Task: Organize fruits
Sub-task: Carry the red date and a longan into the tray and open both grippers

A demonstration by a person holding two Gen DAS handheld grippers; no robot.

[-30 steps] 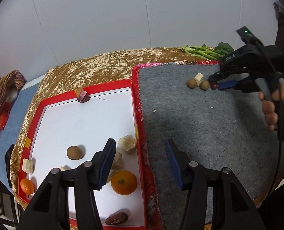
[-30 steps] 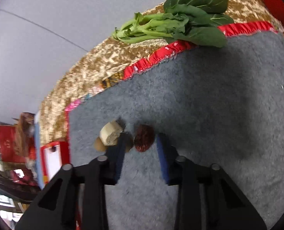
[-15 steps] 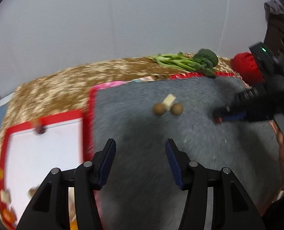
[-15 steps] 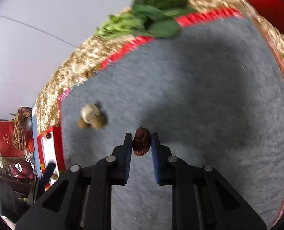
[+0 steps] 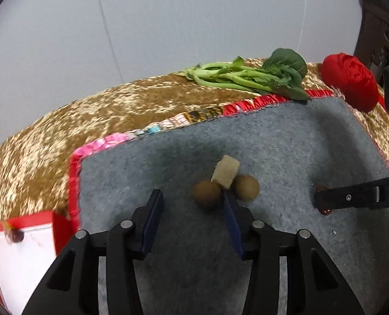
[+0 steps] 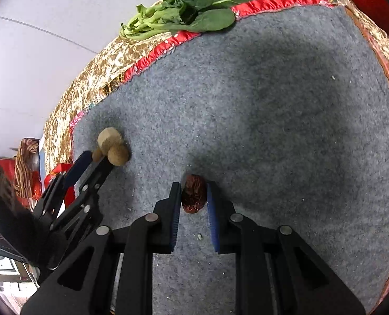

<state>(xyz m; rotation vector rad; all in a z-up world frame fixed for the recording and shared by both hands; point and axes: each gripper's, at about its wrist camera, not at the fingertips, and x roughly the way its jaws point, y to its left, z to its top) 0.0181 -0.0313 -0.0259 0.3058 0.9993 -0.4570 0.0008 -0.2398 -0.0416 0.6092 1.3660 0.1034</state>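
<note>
Red date (image 6: pixel 193 193) seen between the right gripper (image 6: pixel 193 197) pads with small gaps, on the grey mat (image 6: pixel 273 110), left gripper (image 5: pixel 192 204) spread wide around one brown fruit (image 5: pixel 206 193) left of the date, greens (image 5: pixel 249 77) laid at the mat's far edge

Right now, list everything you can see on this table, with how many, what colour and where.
round brown fruits: two, brown, mid grey mat, flanking the pale chunk
pale chunk: one, beige, leaning on them
dried red date: one, dark red, between the right gripper's fingers
leafy greens: one bunch, green, mat's far edge
grey mat: one, red-trimmed
gold cloth: one, beneath
red tray: one, white inside, left
red roll: one, far right
left gripper: open
right gripper: slightly apart around the date
</note>
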